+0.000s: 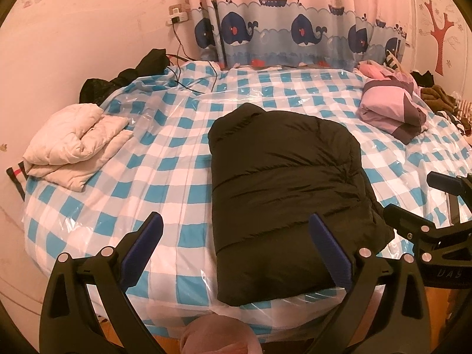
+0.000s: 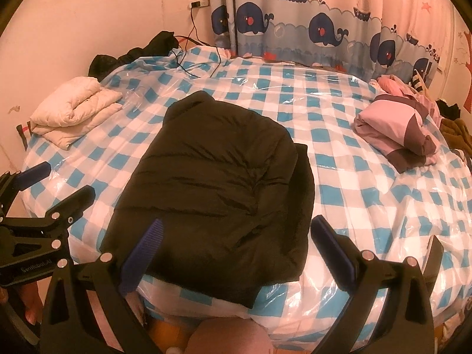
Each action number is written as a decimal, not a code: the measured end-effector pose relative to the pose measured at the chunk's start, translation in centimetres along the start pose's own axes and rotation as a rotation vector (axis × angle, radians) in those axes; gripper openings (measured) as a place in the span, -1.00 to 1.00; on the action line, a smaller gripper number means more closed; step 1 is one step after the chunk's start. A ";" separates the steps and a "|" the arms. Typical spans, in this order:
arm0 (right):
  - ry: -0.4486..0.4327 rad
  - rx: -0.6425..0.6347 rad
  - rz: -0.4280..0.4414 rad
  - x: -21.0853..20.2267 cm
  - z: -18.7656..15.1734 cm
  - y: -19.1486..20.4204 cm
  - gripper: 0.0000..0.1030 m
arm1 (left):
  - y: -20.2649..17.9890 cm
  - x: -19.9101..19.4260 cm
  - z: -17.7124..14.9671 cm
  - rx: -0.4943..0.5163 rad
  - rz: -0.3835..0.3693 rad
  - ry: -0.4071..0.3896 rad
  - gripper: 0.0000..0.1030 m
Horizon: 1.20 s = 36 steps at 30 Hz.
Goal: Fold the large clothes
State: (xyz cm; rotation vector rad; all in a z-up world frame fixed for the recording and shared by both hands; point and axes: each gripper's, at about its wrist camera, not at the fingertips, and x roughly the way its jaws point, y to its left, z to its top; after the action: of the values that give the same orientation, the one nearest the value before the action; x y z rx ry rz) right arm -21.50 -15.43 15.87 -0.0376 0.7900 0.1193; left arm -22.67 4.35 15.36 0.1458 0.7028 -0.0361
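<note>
With both grippers' jaws wide and empty, the puffy black jacket [image 1: 283, 183] looks light, soft, slippery; pinch its near hem corners.

Left tongs [image 1: 236, 242] and right tongs [image 2: 236, 244] both gape, empty.

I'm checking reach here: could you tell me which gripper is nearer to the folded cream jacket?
Left. The left gripper hangs open at the bed's near edge, on the cream jacket's side; the right gripper is beyond it, further from the jacket.
</note>
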 end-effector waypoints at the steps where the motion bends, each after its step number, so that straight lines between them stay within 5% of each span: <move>1: 0.000 0.002 -0.002 -0.1 -0.1 0.0 0.86 | 0.0 -0.1 0.0 0.001 -0.001 0.001 0.85; 14: 0.006 0.003 -0.007 -0.3 -0.5 -0.1 0.86 | -0.6 0.8 -0.4 0.027 -0.003 0.066 0.85; 36: 0.167 -0.094 -0.012 2.1 -0.1 0.7 0.86 | 0.2 3.1 -1.1 0.018 -0.007 0.154 0.85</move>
State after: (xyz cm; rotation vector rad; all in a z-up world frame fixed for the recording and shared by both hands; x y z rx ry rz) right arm -20.13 -14.54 14.32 -0.1425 0.9507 0.1433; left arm -20.95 4.78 12.56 0.1644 0.8573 -0.0382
